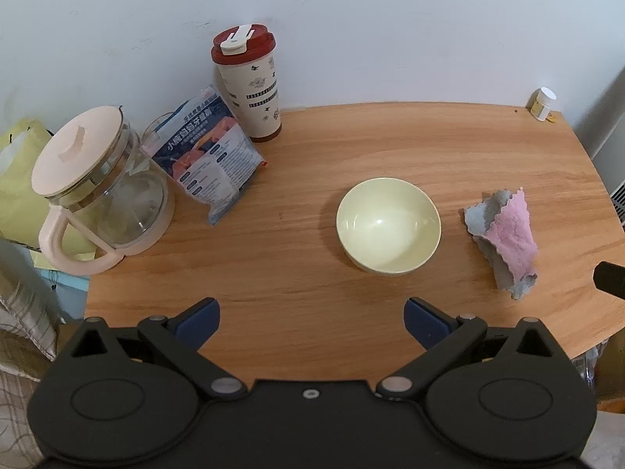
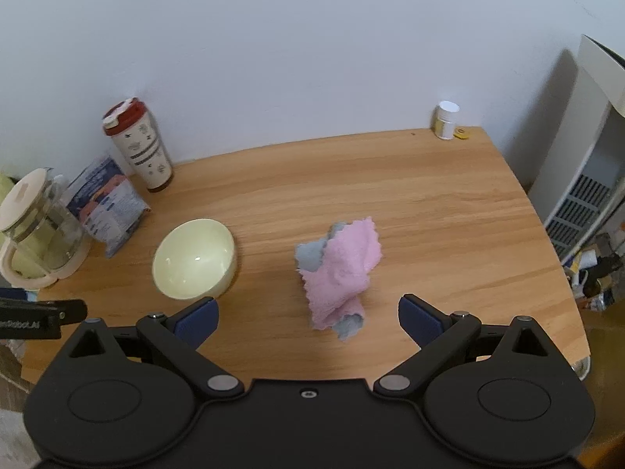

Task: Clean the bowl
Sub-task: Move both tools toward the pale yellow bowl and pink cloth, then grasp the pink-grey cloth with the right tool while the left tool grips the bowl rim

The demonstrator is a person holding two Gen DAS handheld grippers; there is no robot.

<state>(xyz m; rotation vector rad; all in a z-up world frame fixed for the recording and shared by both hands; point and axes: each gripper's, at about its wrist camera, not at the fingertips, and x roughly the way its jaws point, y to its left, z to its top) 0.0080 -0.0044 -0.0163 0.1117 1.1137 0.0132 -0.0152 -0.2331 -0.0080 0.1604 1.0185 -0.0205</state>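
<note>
Two grippers hover above the wooden table (image 1: pixel 312 148), both spread wide and holding nothing: left gripper (image 1: pixel 311 322), right gripper (image 2: pixel 308 318). Pale yellow bowl (image 1: pixel 388 226) sits upright mid-table; crumpled pink-and-grey cloth (image 2: pixel 338 273) lies near its right, apart.

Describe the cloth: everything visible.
The cloth is a small two-sided rag, pink on one face and grey-blue on the other, with a fluffy microfibre look and wavy scalloped edges. It lies crumpled and partly folded on the wooden table, pink side mostly up, grey showing at both ends. It sits beside the yellow bowl, apart from it. Nothing grips it; it lies ahead of the open right gripper, roughly between its fingers.
</note>
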